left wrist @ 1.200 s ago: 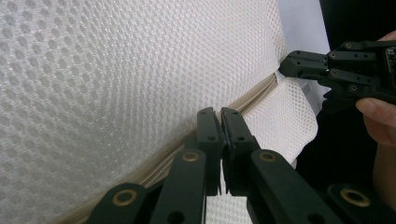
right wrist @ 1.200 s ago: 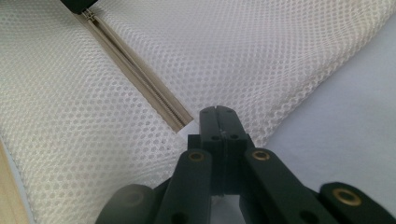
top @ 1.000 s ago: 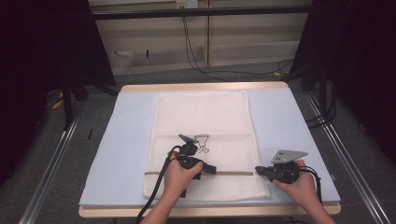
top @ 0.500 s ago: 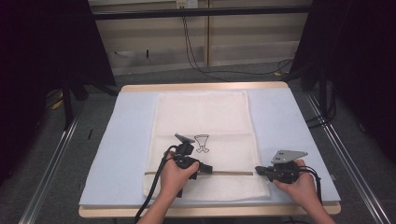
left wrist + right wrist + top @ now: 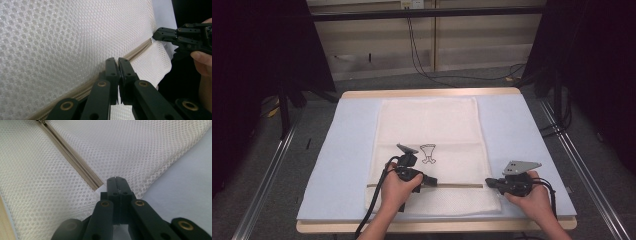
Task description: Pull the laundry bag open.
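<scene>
A white mesh bag [image 5: 429,125] lies flat on a light blue mat [image 5: 347,150]. A beige zipper [image 5: 462,185] runs across the bag near its front edge. My left gripper [image 5: 435,182] sits on the zipper line toward the middle, jaws pressed together over the zipper [image 5: 140,48]; what is between them is hidden. My right gripper [image 5: 488,184] is shut on the bag's mesh at the zipper's right end [image 5: 98,185]. In the left gripper view, the right gripper [image 5: 156,35] pinches the fabric there. The left gripper [image 5: 117,60] and right gripper [image 5: 117,179] each show closed jaws.
A small dark printed emblem [image 5: 428,152] marks the bag's middle. The mat covers a wooden table [image 5: 427,93] with metal rails at both sides. Cables hang down the back wall [image 5: 417,45]. Bare mat [image 5: 180,185] lies right of the bag.
My left gripper has slid slightly leftward along the zipper line. The right gripper has held its place at the bag's edge.
</scene>
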Available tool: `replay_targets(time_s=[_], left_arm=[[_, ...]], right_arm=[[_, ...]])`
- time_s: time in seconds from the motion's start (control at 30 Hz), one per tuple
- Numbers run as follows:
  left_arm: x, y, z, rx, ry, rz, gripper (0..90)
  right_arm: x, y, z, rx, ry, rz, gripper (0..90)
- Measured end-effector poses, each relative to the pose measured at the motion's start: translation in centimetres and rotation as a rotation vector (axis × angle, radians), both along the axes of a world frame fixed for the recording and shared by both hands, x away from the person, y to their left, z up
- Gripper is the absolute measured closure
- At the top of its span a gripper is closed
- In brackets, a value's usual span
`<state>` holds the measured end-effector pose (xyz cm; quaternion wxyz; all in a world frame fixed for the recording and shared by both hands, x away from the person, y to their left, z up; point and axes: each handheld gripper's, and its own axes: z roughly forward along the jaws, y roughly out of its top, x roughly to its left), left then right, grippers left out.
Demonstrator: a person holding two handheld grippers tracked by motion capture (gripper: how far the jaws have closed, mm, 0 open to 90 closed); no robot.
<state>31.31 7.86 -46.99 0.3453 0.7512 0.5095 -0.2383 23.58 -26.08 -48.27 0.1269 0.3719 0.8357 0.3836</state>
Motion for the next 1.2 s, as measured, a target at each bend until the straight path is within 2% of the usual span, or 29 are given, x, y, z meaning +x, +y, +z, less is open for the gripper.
replay_targets(time_s=[0.03,0.13,0.2,0.3,0.33,0.6,0.67,0.7,0.87,1.2], left_arm=[[0.1,0.1,0.0,-0.011,0.002,-0.015,87.3],[0.0,0.2,0.0,0.001,-0.005,-0.01,87.3],[0.1,0.3,0.1,-0.008,0.001,-0.014,87.3],[0.1,0.4,0.0,0.004,-0.007,0.001,87.3],[0.1,0.5,0.0,-0.01,0.002,-0.001,87.3],[0.1,1.3,0.1,-0.001,-0.007,0.005,87.4],[0.1,1.4,0.1,-0.014,0.0,0.017,87.4],[0.1,1.6,0.1,-0.002,-0.003,0.01,87.4],[0.2,1.9,0.2,-0.01,0.007,0.019,87.4],[0.1,2.2,0.1,-0.013,-0.005,0.019,87.4]], right_arm=[[0.0,0.0,0.0,0.0,0.0,0.0,90.0],[0.0,0.0,0.0,-0.002,0.0,-0.001,90.0],[0.0,0.0,0.0,-0.002,0.002,-0.001,90.0],[0.0,0.0,0.0,0.0,0.002,-0.004,90.0],[0.0,0.0,0.0,0.0,0.002,-0.003,90.0],[0.0,0.0,0.0,0.005,0.004,-0.003,90.0],[0.0,0.0,0.0,0.006,0.007,-0.003,90.0],[0.0,0.0,0.0,0.006,0.005,-0.004,90.0],[0.0,0.0,0.0,0.005,0.005,-0.004,90.0],[0.0,0.0,0.0,0.005,0.006,-0.003,90.0]])
